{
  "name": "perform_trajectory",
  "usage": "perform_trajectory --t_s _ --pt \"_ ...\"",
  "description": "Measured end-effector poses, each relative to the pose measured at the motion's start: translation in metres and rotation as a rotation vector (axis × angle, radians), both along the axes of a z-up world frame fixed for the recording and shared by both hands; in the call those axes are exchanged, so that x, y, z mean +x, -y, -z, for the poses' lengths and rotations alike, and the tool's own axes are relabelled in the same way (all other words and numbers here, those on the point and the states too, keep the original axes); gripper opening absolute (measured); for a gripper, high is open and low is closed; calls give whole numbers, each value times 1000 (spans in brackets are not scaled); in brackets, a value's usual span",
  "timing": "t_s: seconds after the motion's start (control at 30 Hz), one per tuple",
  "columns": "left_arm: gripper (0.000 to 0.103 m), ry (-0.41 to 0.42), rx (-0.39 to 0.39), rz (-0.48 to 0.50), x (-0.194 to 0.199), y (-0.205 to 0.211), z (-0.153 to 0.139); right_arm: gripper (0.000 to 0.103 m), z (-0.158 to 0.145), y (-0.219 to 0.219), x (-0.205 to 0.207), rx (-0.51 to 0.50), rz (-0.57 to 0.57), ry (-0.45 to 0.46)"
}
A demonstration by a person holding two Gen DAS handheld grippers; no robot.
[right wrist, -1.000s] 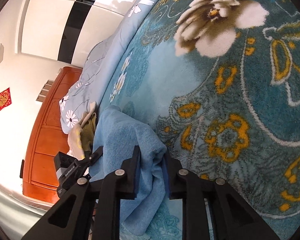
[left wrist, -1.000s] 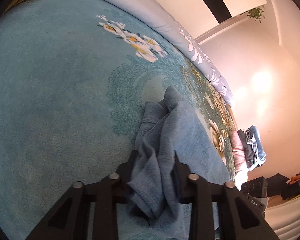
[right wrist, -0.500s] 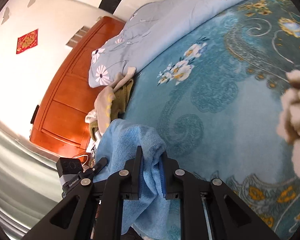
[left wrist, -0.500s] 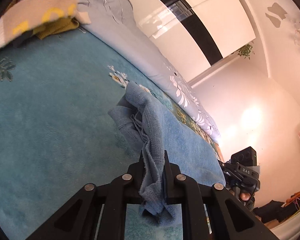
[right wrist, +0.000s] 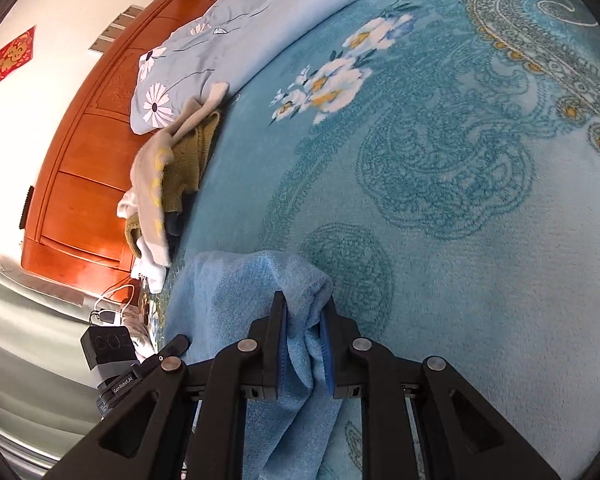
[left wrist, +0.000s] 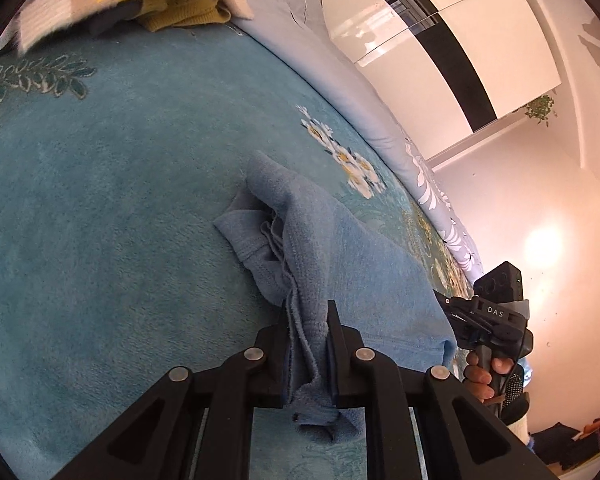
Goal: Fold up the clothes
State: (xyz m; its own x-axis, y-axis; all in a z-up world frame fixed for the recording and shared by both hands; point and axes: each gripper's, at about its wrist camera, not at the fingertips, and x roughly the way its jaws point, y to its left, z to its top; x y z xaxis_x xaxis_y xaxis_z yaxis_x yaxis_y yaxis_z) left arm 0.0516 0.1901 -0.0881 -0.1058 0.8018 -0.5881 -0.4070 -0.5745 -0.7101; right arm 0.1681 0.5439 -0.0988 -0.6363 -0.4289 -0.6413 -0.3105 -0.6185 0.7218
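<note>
Holding the blue garment (left wrist: pixel 340 264) bunched in my left gripper (left wrist: pixel 309 334) and right gripper (right wrist: pixel 303 322), jaws opening slightly yet pinching cloth, I keep it draped above the bed's teal blanket (left wrist: pixel 100 200). Soft, light, floppy: hem edges grip best.
</note>
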Motion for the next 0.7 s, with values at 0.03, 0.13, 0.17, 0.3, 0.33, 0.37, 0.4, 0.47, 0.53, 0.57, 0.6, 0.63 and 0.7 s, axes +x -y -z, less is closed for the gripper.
perform_trajectory --t_s 0.03,0.13,0.17,0.3,0.33,0.37,0.4,0.47,0.53,0.57,0.6,0.63,0.7 --pt "25 -8 -6 3 1 0 -4 18 -4 0 3 22 10 5" --pt "50 -22 16 -8 4 14 -16 19 -14 0 16 102 45 16" --pt "53 -25 28 -14 5 20 -21 19 -17 1 23 110 57 13" --pt "53 -49 26 11 19 25 -33 20 -26 13 50 118 79 -15" --pt "53 -55 20 25 23 24 -35 20 -28 19 55 107 72 -31" --pt "53 -61 13 38 27 22 -36 21 -29 26 61 97 65 -47" --pt "53 -65 5 48 30 19 -36 21 -31 33 66 87 56 -62" --pt "53 -66 -13 40 33 18 -33 27 -33 47 72 74 39 -86" --pt "53 -42 -9 35 33 20 -29 28 -32 56 77 70 39 -90" --pt "53 -28 -5 34 32 22 -26 28 -31 59 79 65 40 -93" --pt "53 -15 -1 33 32 24 -24 28 -30 60 82 57 42 -96" --pt "53 -8 -3 26 32 26 -22 28 -29 62 85 51 44 -99" --pt "53 0 0 14 34 32 -20 28 -27 65 90 44 52 -103"
